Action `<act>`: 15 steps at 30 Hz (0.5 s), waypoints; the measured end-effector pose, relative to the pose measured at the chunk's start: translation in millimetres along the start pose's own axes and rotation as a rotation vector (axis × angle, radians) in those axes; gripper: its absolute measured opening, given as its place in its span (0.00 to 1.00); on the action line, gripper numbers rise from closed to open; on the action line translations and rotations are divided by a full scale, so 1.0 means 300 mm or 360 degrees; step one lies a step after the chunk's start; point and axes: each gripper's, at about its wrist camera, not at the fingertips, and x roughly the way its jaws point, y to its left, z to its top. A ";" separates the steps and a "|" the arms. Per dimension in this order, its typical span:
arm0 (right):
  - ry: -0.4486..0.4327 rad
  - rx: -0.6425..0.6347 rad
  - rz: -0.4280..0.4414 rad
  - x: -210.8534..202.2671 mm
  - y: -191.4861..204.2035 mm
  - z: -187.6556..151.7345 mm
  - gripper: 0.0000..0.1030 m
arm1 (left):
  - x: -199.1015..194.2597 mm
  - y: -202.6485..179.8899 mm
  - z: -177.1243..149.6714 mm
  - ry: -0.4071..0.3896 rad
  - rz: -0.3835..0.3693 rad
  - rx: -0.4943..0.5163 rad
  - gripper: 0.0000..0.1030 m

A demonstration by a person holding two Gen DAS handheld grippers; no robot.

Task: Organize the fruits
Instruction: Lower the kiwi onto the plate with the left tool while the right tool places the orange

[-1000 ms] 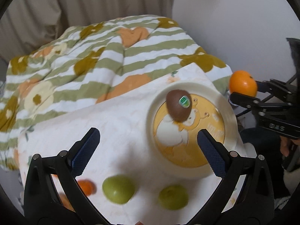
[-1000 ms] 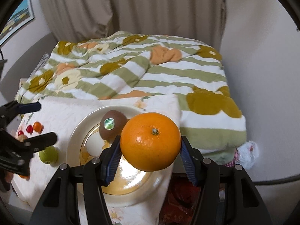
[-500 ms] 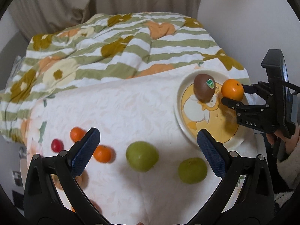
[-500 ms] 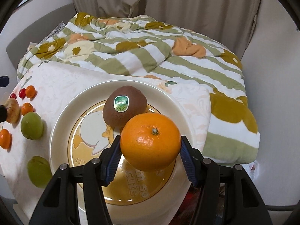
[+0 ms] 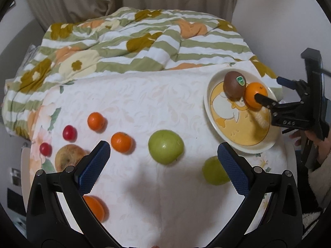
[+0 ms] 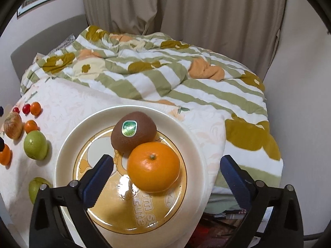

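A cream plate [image 6: 68, 144] with a yellow cartoon print holds a brown kiwi [image 6: 133, 134] with a green sticker and an orange [image 6: 153, 167] touching it. My right gripper [image 6: 166, 175] is open, its pads apart on either side of the orange, not touching it. In the left wrist view the plate [image 5: 266, 144], kiwi [image 5: 234, 83] and orange [image 5: 253, 97] sit at the right. My left gripper [image 5: 163, 165] is open and empty above a green apple [image 5: 166, 149].
On the white cloth [image 5: 134, 95] lie a second green fruit [image 5: 214, 173], three small oranges [image 5: 121, 142], two red cherry tomatoes [image 5: 69, 132] and a yellowish apple [image 5: 68, 159]. A striped floral duvet [image 5: 134, 41] lies behind. The plate sits near the table's right edge.
My right gripper has lowered the orange onto the plate beside the kiwi and opened. My left gripper has swung left and back, bringing more fruit into view.
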 end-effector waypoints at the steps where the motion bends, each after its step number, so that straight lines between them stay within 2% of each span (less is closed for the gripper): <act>1: -0.0007 0.0016 0.0012 -0.008 -0.008 0.000 0.99 | -0.007 0.001 -0.003 -0.0001 0.0008 -0.0006 1.00; 8: -0.0035 0.0030 0.0001 -0.078 -0.014 0.012 1.00 | -0.084 0.018 -0.013 -0.0046 0.0031 -0.0029 1.00; 15: -0.0078 0.0063 -0.0041 -0.216 0.022 0.035 1.00 | -0.202 0.077 -0.031 -0.0151 0.0018 -0.0038 1.00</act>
